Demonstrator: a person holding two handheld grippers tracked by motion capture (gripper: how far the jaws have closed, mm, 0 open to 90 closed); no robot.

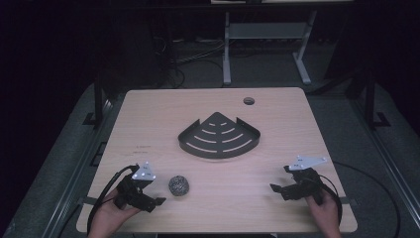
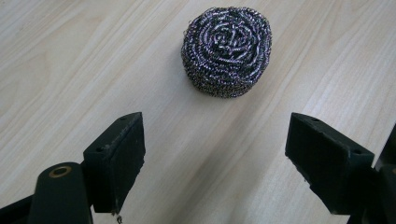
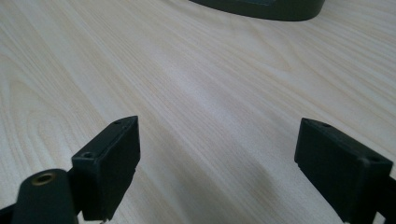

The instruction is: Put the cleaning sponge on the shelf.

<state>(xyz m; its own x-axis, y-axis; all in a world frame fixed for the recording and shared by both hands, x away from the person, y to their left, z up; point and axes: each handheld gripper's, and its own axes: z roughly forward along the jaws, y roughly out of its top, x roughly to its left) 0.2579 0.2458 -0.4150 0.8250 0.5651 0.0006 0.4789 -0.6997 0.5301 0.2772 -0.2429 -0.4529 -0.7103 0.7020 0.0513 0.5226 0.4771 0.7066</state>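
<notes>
the left gripper (image 2: 215,140) hovers low at the table's (image 1: 148,124) near edge, jaws spread wide, the steel scourer (image 2: 227,50) lying just ahead, untouched. the right gripper (image 3: 217,163) is likewise agape over bare wood. farther off, the dark slotted tray (image 3: 261,7) is cut off in the right gripper view.

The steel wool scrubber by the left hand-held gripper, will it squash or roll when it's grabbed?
The scrubber is coiled wire mesh, so it probably gives springily and weighs little. It lies flat on its broad face, so rolling seems unlikely. Its rough wire should grip the pads rather than slip.
</notes>
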